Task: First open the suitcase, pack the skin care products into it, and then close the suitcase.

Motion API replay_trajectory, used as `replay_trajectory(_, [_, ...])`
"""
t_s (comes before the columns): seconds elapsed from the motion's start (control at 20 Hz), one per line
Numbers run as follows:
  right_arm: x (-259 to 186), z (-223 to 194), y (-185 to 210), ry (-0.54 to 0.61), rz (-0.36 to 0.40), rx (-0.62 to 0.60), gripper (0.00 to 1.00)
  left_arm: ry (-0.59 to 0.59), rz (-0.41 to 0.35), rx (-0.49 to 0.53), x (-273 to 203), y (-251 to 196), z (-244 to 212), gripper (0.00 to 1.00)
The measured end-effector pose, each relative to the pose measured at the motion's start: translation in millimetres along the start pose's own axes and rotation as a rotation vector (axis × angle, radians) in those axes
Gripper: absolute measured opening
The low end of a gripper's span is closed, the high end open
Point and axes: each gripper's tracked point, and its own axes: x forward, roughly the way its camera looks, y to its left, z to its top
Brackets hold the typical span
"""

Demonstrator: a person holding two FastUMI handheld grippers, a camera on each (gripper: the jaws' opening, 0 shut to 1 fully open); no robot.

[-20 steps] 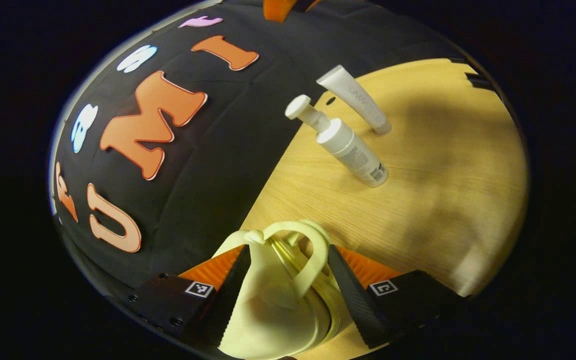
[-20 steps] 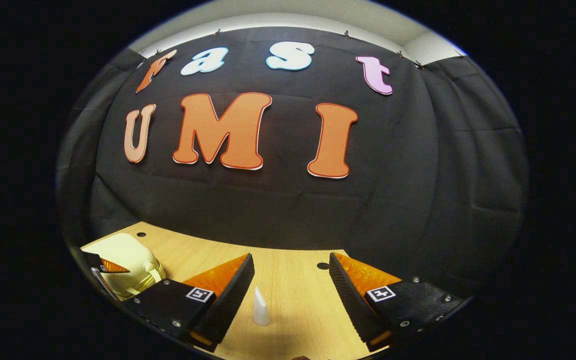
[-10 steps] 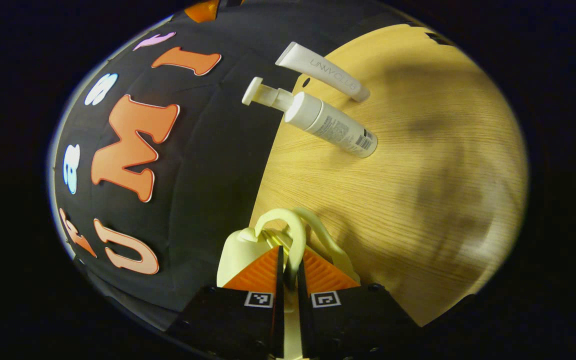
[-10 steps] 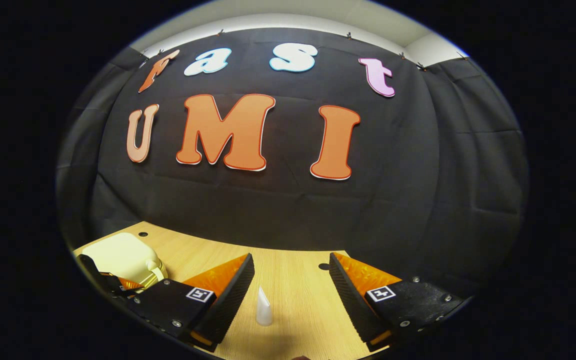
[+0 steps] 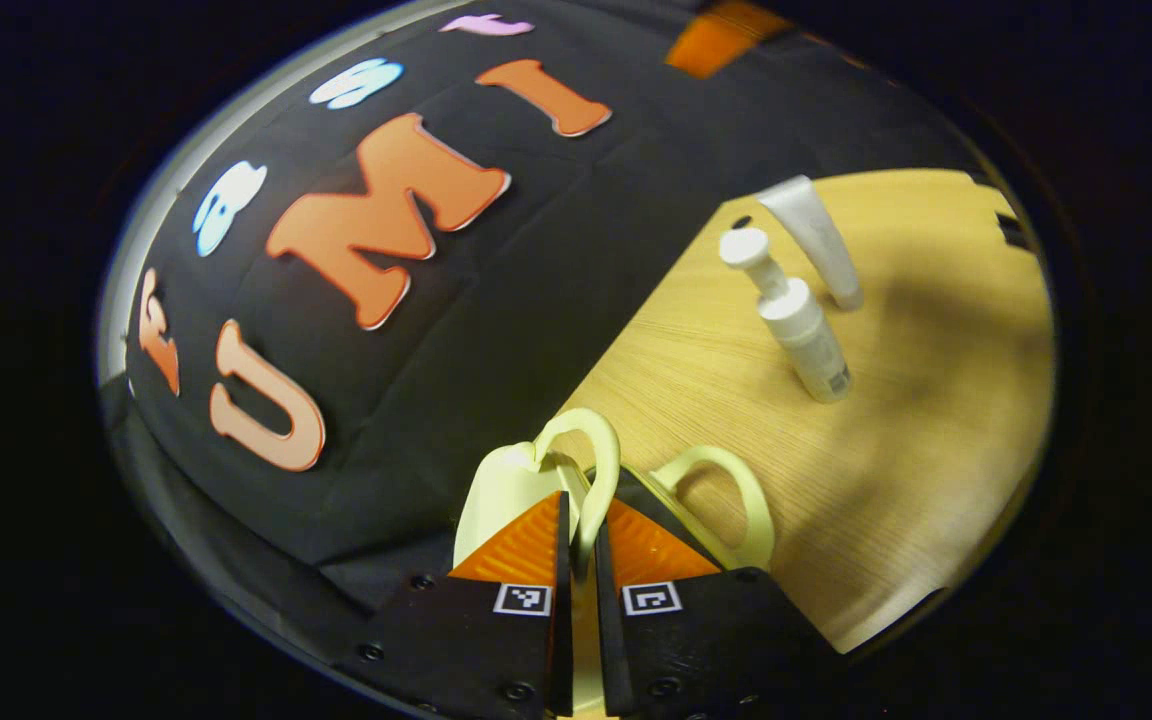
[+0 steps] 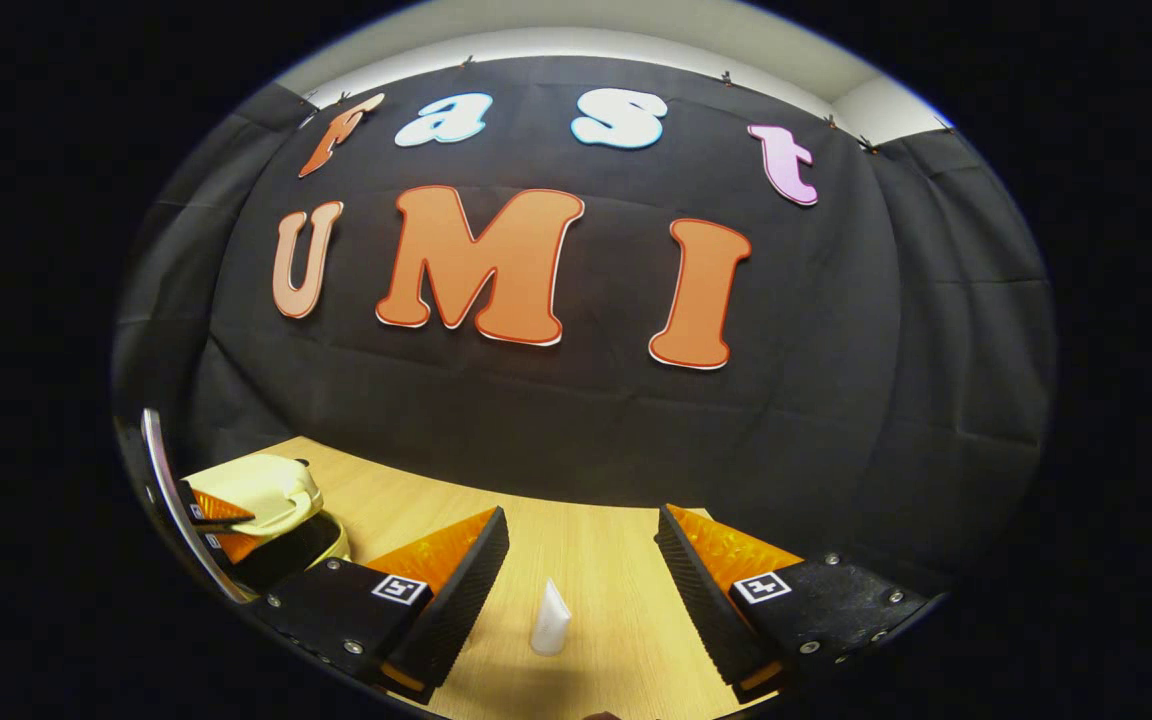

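While its lid stands ajar, the small pale-yellow hard-shell suitcase (image 5: 511, 490) sits at the back edge of the light wooden bench (image 5: 896, 480).
The left gripper (image 5: 576, 545) is clamped on one looped handle (image 5: 591, 465); half a second ago both handles lay together. Lift steadily along the hinge arc. The white pump bottle (image 5: 801, 320) and white tube (image 5: 821, 240) stand near. The right gripper (image 6: 576, 590) hangs spread wide.

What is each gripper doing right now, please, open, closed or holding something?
Left gripper: closed on the suitcase handle, lid lifted.
Right gripper: open, holding nothing, a white tube standing on the table between its fingers.
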Motion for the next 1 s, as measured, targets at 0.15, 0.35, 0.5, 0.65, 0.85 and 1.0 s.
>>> replay_trajectory(0.15, [4, 9, 16, -0.016, 0.021, -0.023, 0.95, -0.006, 0.049, -0.122, 6, 53, 4, 0.01])
replay_trajectory(0.35, [10, 19, 41, -0.03, 0.047, -0.037, 0.95, -0.003, 0.108, -0.314, -4, 114, -12, 0.01])
replay_trajectory(0.5, [13, 25, 62, -0.037, 0.058, -0.049, 0.95, 0.002, 0.151, -0.426, -10, 157, -34, 0.01])
replay_trajectory(0.65, [14, 30, 82, -0.041, 0.068, -0.058, 0.95, 0.012, 0.209, -0.463, -11, 193, -62, 0.01])
replay_trajectory(0.85, [14, 36, 109, -0.043, 0.076, -0.057, 0.95, 0.032, 0.261, -0.478, -13, 234, -102, 0.01])
replay_trajectory(1.0, [13, 36, 128, -0.034, 0.073, -0.05, 0.95, 0.063, 0.285, -0.508, -11, 259, -143, 0.01])
